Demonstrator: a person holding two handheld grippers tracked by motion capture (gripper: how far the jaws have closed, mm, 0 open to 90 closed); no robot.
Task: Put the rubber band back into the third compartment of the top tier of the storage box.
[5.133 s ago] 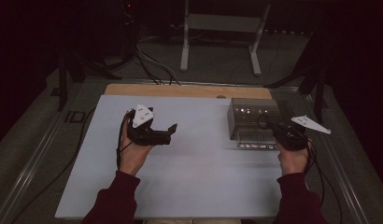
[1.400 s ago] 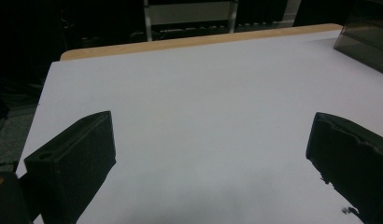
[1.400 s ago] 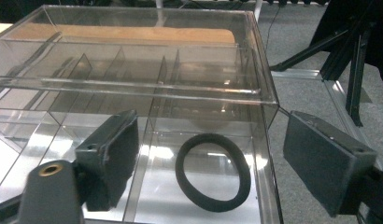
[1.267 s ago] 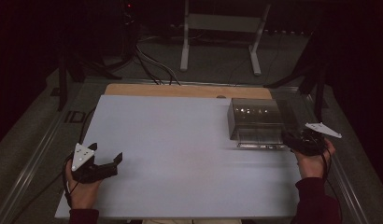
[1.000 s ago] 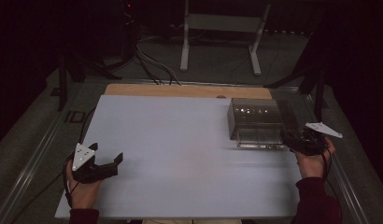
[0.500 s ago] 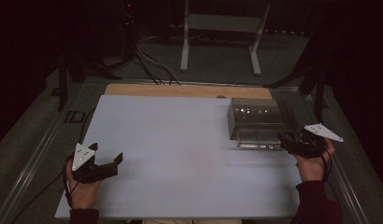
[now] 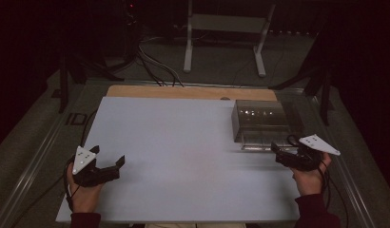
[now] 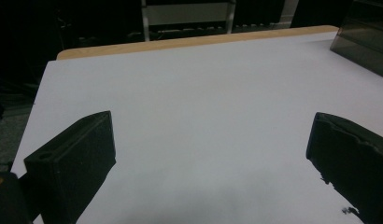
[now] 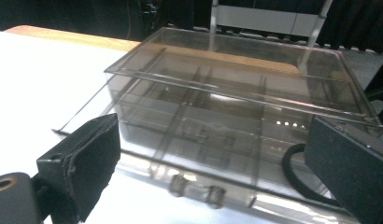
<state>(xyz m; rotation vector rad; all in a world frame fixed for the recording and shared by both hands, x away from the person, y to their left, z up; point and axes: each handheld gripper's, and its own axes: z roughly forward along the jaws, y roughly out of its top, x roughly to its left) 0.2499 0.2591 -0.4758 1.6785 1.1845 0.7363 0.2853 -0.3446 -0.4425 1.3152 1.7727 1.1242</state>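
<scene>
High view, change: the right gripper (image 7: 277, 156) had slid in along the table's right edge to the front of the clear compartment box (image 7: 264, 119), and its jaws had just been opening, with nothing between them. The left gripper (image 7: 118, 165) had stayed at the near left corner of the white table (image 7: 183, 156), far from the box.

High view, meaning: I judged the right hand (image 7: 307, 178) to be lining up on the box front, likely for the latch or the lid edge; no contact could be made out, since the gripper was dark against the box's shadow.

High view, box: it sat at the far right of the table, near the wooden strip (image 7: 188, 92), lid down.

Left gripper view, state: the jaws stood wide apart and empty over bare table (image 8: 203, 121); a corner of the box (image 8: 365, 44) showed at the upper right, well apart.

Left gripper view, adds: it confirmed this gripper held nothing, which the high view left too small to read.

Right gripper view, state: the jaws were spread wide, framing the box (image 9: 236, 107) without touching it.

Right gripper view, adds: the inner dividers, the lid raised slightly at the front rim, a small clear latch tab (image 9: 195, 190) low in the middle, and a black loop (image 9: 299, 179) lying by the right jaw, perhaps the gripper's own cable or a band; I could not tell which. None of these could be made out from above.
</scene>
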